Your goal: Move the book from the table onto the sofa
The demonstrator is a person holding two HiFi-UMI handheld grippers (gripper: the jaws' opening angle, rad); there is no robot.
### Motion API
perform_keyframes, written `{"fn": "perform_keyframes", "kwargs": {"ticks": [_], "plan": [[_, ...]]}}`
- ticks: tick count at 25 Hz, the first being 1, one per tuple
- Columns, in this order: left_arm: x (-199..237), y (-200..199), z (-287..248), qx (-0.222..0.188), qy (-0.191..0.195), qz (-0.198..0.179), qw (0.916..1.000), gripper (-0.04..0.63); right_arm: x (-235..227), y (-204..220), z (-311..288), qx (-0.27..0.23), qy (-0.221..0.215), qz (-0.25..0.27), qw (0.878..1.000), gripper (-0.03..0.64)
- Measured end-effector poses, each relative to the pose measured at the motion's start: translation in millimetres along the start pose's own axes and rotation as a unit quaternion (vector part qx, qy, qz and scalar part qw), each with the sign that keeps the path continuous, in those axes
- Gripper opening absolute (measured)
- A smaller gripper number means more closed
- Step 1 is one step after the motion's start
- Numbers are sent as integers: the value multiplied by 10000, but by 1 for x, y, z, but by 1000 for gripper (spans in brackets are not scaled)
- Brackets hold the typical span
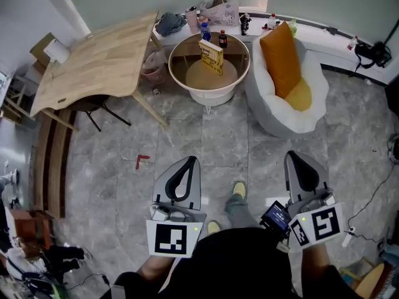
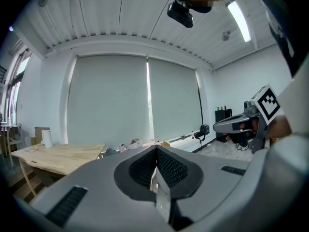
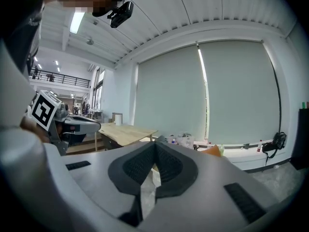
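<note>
Left gripper (image 1: 189, 160) and right gripper (image 1: 298, 156) are closed, empty; the book (image 1: 211, 56) seems upright on the round table (image 1: 177, 56).

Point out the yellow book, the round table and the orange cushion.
yellow book (image 1: 212, 56): head view, its front cover.
round table (image 1: 211, 96): head view, its white front wall.
orange cushion (image 1: 282, 58): head view, middle of its face.
</note>
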State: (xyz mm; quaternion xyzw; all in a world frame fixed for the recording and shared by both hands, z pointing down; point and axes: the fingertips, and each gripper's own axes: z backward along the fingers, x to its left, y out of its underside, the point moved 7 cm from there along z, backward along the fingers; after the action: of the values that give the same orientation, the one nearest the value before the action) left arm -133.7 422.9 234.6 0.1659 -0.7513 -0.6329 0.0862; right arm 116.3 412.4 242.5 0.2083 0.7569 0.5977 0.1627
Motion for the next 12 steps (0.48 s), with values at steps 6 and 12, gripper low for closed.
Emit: {"fn": "perform_keyframes", "kwargs": {"ticks": [6,12], "plan": [[-4,-14,-38,68,-71,-93,9999,6,-37,-8,-25,-19,-123,-56,9999,9],[-12,-18,-63,90,-205,-129,9997,6,-63,-11,-44,-105,-319,-19,9994,9]]}}
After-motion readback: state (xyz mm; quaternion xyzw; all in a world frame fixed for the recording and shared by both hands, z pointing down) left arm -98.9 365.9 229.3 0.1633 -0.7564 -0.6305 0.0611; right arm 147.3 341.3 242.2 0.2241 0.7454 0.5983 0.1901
